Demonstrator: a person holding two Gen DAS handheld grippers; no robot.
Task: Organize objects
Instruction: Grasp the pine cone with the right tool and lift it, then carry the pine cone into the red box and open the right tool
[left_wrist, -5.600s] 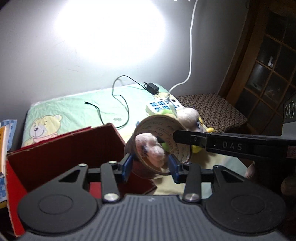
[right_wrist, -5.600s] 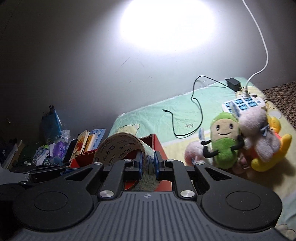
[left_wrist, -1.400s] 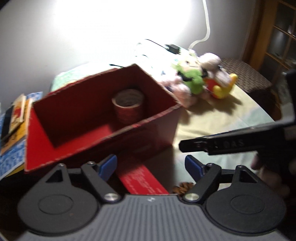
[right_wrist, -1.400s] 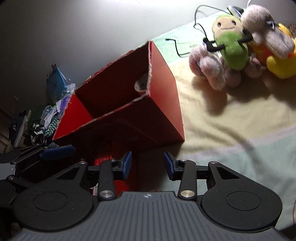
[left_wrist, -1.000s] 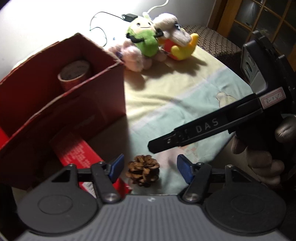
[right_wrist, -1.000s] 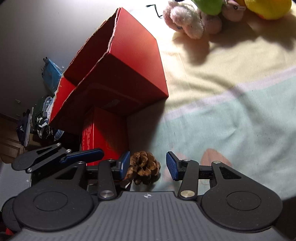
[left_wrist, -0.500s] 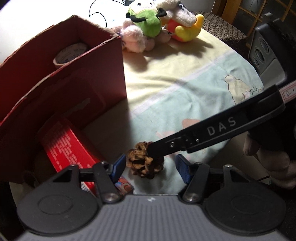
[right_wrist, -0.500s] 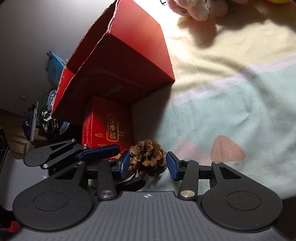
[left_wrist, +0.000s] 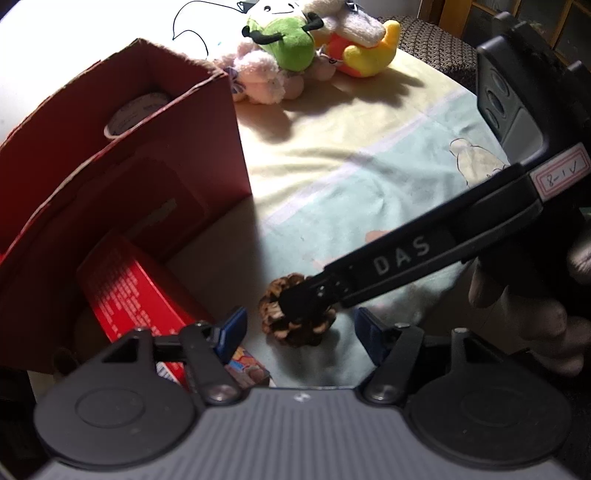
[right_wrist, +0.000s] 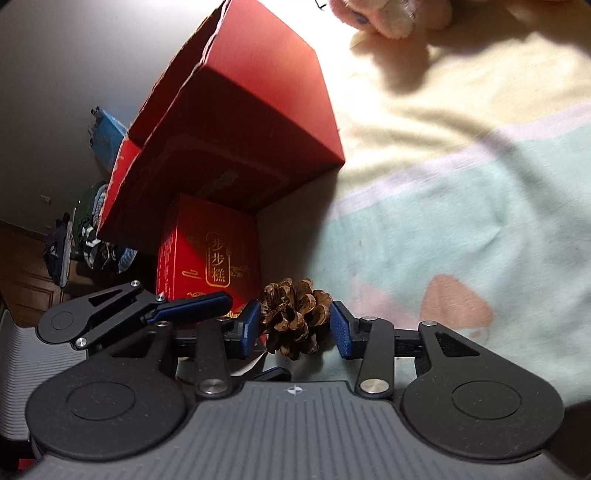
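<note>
R gripper (right_wrist: 293, 328) low over the bedding, jaws apart w/ blue pads (right_wrist: 248, 328) either side of the pine cone (right_wrist: 293, 317), left pad about touching, right pad just clear. L gripper (left_wrist: 297, 330) wide open, empty, pointed at same spot from the other side. Hand (left_wrist: 524, 317) wrapped round R gripper's handle, fingers curled under
</note>
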